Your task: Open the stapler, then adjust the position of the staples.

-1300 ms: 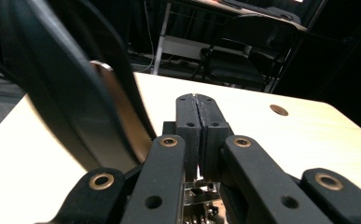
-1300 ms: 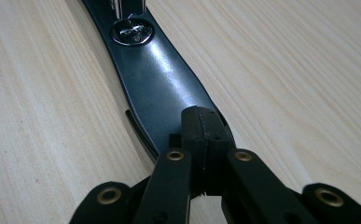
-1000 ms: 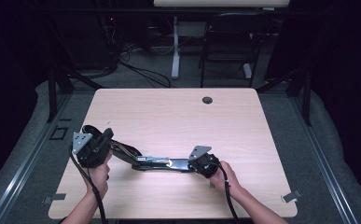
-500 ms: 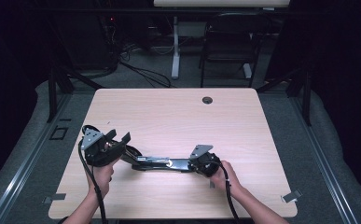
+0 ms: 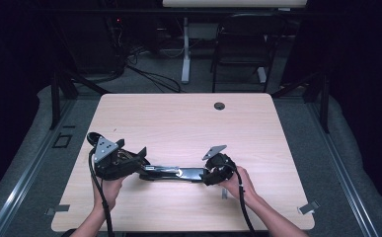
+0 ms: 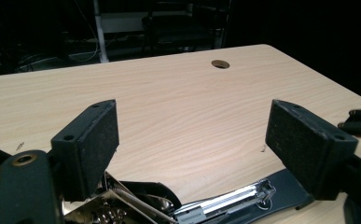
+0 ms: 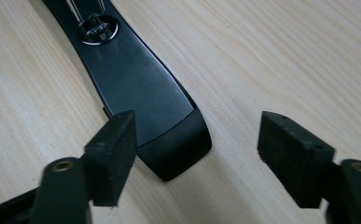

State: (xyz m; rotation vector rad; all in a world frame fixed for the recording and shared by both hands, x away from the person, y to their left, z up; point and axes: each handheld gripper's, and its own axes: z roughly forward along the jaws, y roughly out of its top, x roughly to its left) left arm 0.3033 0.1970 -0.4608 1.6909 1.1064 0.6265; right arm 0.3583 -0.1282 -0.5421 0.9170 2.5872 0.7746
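Two grippers sit low over the wooden counter [image 5: 178, 123], each held in a hand. One black stapler [image 5: 171, 173] lies opened flat between them. Left gripper [image 6: 190, 140]: jaws wide, empty, the stapler's metal magazine just below them. Right gripper [image 7: 197, 156]: jaws wide, empty, the stapler's rounded base end between them, untouched.

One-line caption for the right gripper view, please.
Open right gripper poised over the black end of a stapler lying flat on the wooden table.

stapler [image 6: 225, 201] rear hidden behind left tool [image 6: 192, 144], cut off below.
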